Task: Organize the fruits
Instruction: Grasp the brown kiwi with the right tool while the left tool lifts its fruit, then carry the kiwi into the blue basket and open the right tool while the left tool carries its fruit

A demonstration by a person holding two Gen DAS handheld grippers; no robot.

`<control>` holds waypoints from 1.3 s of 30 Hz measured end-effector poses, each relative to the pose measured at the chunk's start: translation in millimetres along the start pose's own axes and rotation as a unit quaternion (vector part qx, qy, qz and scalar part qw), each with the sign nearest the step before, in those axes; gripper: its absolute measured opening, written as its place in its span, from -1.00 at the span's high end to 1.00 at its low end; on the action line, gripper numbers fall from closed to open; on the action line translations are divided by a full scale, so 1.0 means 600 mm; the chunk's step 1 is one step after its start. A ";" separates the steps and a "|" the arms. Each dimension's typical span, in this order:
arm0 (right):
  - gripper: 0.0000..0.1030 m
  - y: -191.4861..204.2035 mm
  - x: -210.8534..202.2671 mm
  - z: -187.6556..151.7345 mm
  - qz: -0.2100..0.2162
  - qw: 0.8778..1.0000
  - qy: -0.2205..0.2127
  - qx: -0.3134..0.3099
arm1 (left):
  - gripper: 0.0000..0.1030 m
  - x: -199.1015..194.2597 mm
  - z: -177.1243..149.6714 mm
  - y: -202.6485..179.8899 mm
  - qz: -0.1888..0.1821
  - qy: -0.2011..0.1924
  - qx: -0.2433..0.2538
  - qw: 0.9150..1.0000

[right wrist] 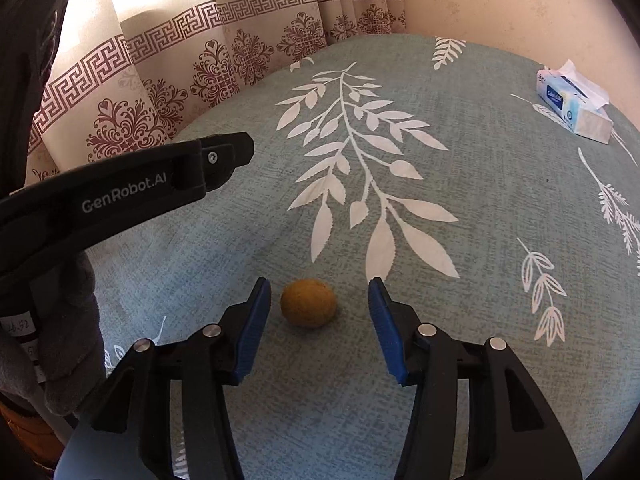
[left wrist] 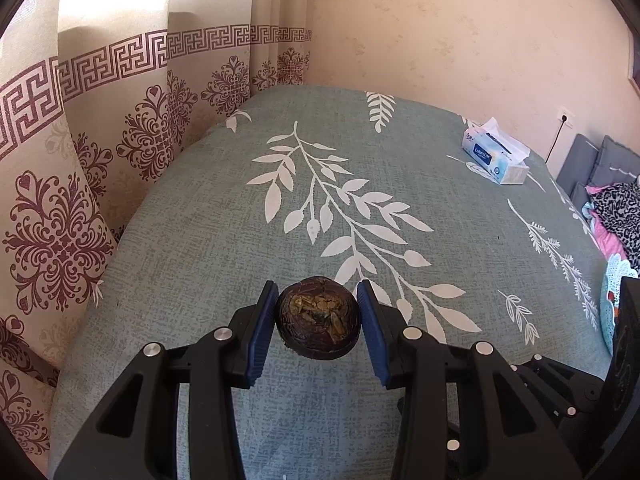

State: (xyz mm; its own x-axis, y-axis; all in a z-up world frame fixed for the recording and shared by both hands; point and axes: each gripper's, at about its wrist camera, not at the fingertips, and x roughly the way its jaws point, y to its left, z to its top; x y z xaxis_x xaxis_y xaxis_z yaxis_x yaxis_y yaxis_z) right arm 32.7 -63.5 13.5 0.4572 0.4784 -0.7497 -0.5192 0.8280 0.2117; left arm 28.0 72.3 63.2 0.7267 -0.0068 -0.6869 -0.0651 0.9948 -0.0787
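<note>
The left hand-held gripper (left wrist: 318, 320) is clamped on a dark brown, round, wrinkled fruit with a yellowish dried patch on top (left wrist: 318, 326). Its blue ribbed pads (left wrist: 262, 336) press on the fruit from the left and right, and the fruit is lifted clear of the cloth below, near the camera in the left wrist view.

The right hand-held gripper (right wrist: 320, 312) stands at a moderate width with nothing held. A small, round, tan-yellow fruit (right wrist: 308, 303) lies on the cloth between its blue pads (right wrist: 252, 332), closer to the left pad, with a visible gap on both sides, so neither pad touches it.

Both fruits are over a grey-green fabric cloth printed with white leaf sprays (right wrist: 440, 320) that covers a rounded counter (left wrist: 200, 220). At the far right of the counter sits a blue-and-white soft pack of tissues with a sheet sticking out (left wrist: 496, 154), well apart from both fruits.

In the right wrist view the left gripper's black arm marked "GenRobot.AI" (right wrist: 128, 196) reaches in from the left, above the cloth. Behind the counter, far and left, hangs a cream curtain with a maroon key-pattern band and floral medallions (left wrist: 120, 128).
</note>
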 end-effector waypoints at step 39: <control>0.43 -0.162 -0.209 -0.076 -0.056 0.984 -0.104 0.130 | 0.20 -0.005 -0.064 -0.145 -0.034 0.011 0.098 0.995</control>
State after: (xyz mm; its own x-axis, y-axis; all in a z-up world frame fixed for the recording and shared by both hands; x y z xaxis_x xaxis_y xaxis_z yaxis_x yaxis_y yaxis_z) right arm -7.3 -217.1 58.0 0.6539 0.4063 -0.6383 -0.2664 0.9132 0.3083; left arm 5.2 -18.4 44.1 0.7103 -0.0739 -0.7001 0.1197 0.9927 0.0167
